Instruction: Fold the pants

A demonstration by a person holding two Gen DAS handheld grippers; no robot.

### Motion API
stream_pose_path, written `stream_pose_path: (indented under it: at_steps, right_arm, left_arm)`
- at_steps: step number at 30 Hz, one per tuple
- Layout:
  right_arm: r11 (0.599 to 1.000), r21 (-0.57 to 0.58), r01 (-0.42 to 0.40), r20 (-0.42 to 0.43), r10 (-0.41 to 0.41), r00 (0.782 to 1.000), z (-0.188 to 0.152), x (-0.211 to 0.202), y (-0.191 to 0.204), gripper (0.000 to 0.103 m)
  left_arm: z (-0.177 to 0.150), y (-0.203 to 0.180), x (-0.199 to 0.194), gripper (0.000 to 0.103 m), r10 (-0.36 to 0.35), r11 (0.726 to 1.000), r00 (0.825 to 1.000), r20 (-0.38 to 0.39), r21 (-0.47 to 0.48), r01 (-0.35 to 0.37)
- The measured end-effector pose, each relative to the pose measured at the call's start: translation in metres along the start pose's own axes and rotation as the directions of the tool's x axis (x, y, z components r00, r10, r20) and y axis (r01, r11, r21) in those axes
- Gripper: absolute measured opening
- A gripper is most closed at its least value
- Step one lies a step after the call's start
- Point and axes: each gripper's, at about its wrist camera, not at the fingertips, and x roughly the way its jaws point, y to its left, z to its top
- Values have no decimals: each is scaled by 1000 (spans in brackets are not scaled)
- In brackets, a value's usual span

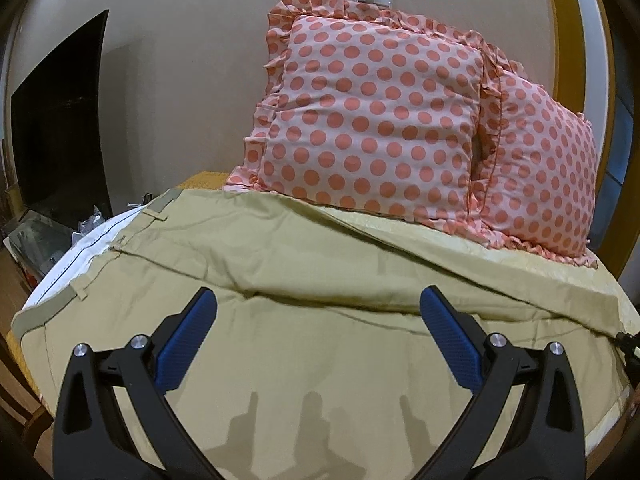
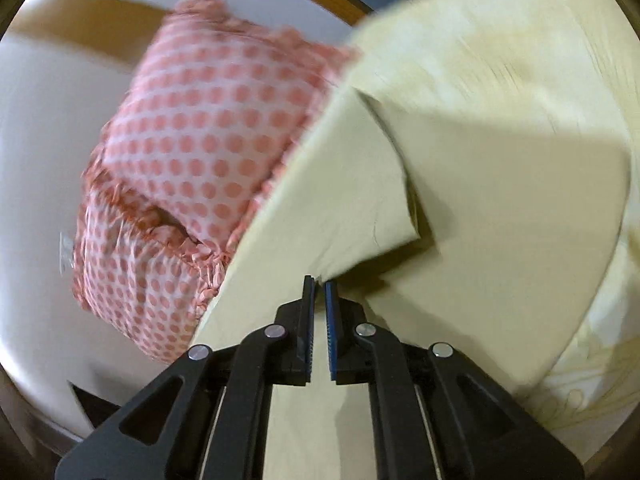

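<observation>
**Mid-fold: R pinches leg end, L idle**

Currently pants (image 1: 280, 300) lie across the bed (image 1: 540, 276), in front of the pillows (image 1: 372, 120). Long axis runs L–R: waistband (image 1: 52, 304) at L, legs toward R. R gripper (image 2: 319, 284) is clamped on a pants edge w/ cloth lifted (view blurred). L gripper (image 1: 318, 300) is spread wide over the pants, holding nothing. Judgement: carry the end toward the waistband, keep tension even, L pins the crease.

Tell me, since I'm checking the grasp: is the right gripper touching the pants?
Touching. The right wrist view shows the right gripper with jaws nearly closed, pinching a fold of the pants at the fingertips.
</observation>
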Motion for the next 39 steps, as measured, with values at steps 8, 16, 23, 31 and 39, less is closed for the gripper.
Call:
stream_pose_path:
  at_steps: [8, 16, 23, 31, 39]
  right_arm:
    - [999, -32, 31, 54, -30, 998, 1, 17, 26, 51]
    - [984, -112, -135, 129, 149, 980, 12, 15, 30, 1]
    - [962, -168, -214, 220, 248, 943, 10, -33, 28, 1]
    - [961, -161, -225, 205, 255, 945, 11, -31, 24, 1]
    - [970, -164, -179, 206, 211, 955, 9, -57, 3, 2]
  left_arm:
    - [28, 20, 25, 101, 0, 998, 999, -49, -68, -4]
    - [67, 39, 74, 101, -104, 985, 988, -110, -145, 88]
    - [82, 60, 164, 94, -170, 945, 935, -310, -322, 66]
    - [67, 82, 213, 4, -179, 910, 895, -409, -415, -8]
    - [14, 95, 16, 7, -120, 954, 965, -232, -297, 47]
